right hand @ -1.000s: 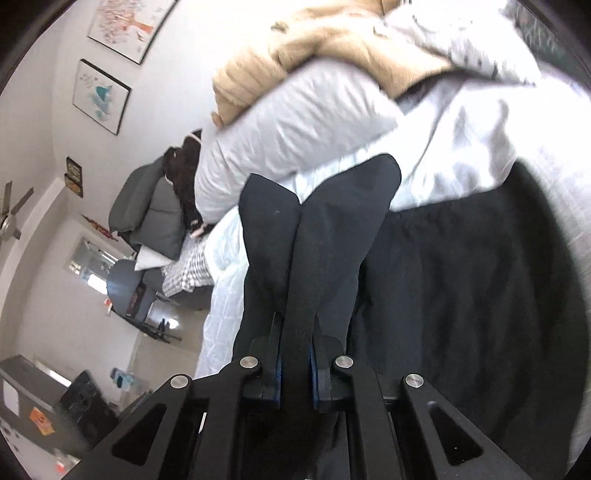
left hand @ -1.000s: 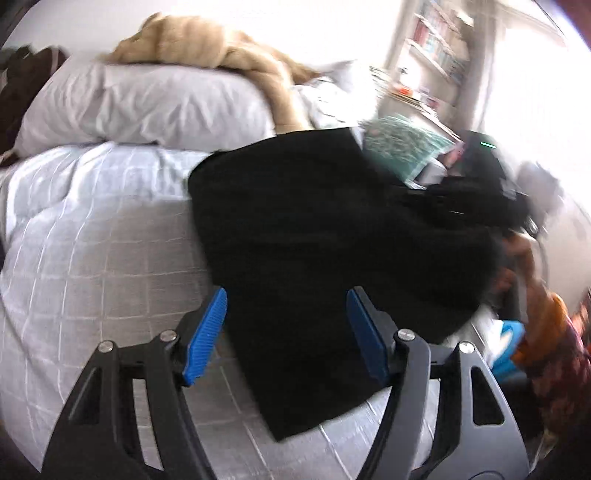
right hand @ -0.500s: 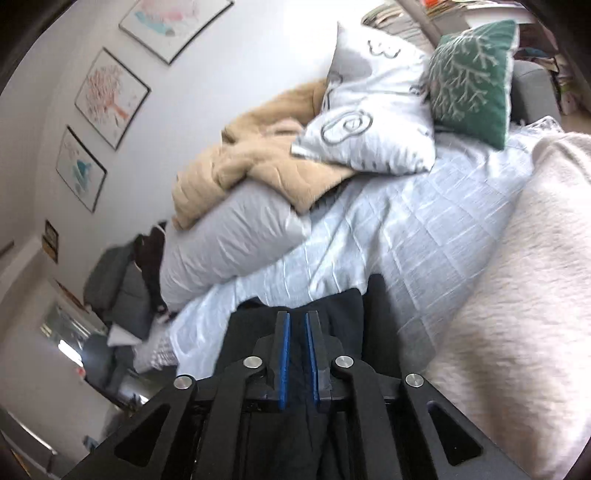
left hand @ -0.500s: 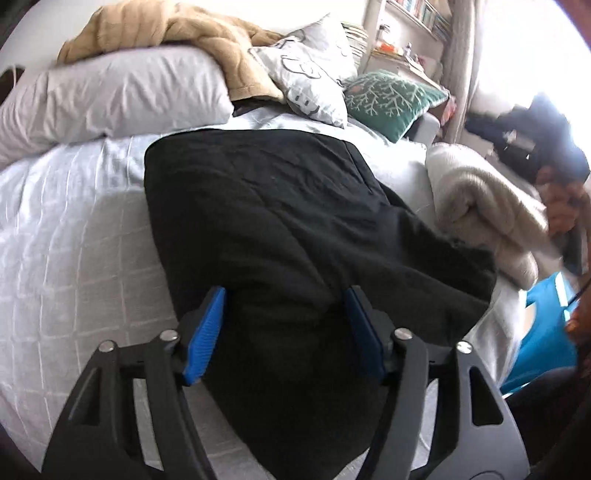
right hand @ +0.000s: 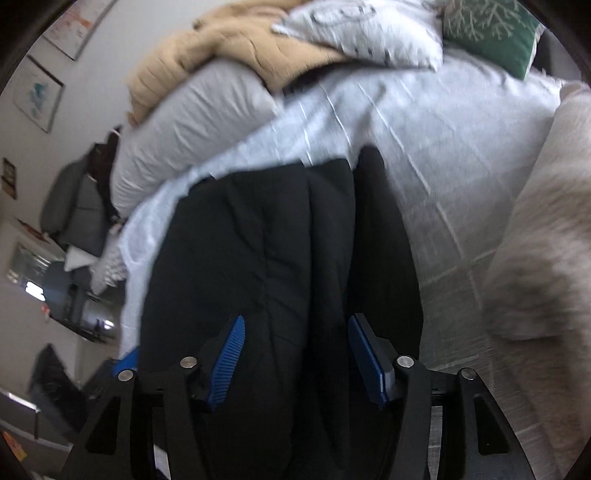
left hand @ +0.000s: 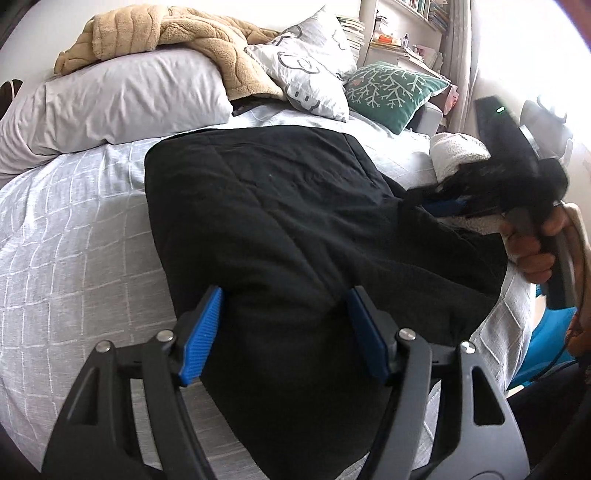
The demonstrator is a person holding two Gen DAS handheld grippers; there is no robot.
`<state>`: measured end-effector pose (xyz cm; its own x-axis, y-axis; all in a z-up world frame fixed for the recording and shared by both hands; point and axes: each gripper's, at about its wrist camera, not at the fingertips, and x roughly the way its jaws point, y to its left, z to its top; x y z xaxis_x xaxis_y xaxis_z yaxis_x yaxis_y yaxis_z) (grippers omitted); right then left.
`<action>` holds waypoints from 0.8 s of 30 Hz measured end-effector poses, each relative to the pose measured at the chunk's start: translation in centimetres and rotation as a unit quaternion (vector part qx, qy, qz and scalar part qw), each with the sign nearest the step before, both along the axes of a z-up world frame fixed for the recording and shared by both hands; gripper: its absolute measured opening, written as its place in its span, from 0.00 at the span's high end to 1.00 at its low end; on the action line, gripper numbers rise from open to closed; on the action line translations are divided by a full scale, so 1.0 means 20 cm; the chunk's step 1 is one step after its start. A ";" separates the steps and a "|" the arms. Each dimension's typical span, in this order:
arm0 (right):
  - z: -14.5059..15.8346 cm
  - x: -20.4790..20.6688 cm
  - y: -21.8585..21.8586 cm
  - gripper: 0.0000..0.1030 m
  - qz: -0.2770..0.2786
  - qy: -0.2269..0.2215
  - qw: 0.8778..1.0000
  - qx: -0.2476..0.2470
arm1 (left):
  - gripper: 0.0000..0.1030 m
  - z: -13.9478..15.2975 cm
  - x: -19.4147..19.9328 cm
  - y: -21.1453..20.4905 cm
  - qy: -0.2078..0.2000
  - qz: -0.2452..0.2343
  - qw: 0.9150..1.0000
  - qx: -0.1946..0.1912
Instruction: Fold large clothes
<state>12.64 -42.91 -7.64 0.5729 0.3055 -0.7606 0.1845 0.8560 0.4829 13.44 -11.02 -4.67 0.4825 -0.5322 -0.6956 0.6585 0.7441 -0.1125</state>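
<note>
Now, our left gripper [left hand: 284, 330]: jaws stand apart over the near end of the black garment [left hand: 295, 229], pads clear of the cloth, grasping nothing; we keep them off the fold so nothing drags.
Our right gripper [right hand: 295, 360]: jaws have just been opening; black cloth lies between the blue pads, but they no longer press it, so we judge the edge let go.
Garment: lies spread on the checked bedspread [left hand: 74, 236], folded over on itself, its far right edge near the cream blanket [right hand: 535, 240].
Step in hand: we lay the folded edge down; we lift straight off, then check the edges line up.
Risk: a pad may catch cloth and undo the fold.
Far end: grey pillow [left hand: 122, 99] and tan blanket [left hand: 177, 33] lie beyond the garment, untouched.
</note>
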 end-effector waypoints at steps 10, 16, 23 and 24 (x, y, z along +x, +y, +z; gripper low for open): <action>-0.10 0.07 0.06 0.79 0.007 -0.007 0.998 0.068 | 0.27 0.00 0.01 0.02 0.006 -0.001 1.000 0.006; 0.31 -0.11 0.11 0.86 -0.011 -0.126 0.991 0.030 | 0.27 0.11 0.07 0.11 0.037 0.016 0.997 -0.064; 0.40 -0.30 -0.18 0.94 -0.112 -0.138 0.980 -0.093 | 0.24 0.01 0.05 -0.07 0.026 0.003 1.000 -0.014; 0.37 -0.32 -0.23 0.93 -0.119 -0.128 0.982 -0.071 | 0.24 -0.01 0.04 -0.10 0.017 -0.004 1.000 -0.006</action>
<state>6.20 -47.51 -0.28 0.7931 0.0416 -0.6077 0.2757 0.8651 0.4190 14.15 -12.97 -4.86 0.4542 -0.5447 -0.7050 0.6607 0.7368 -0.1436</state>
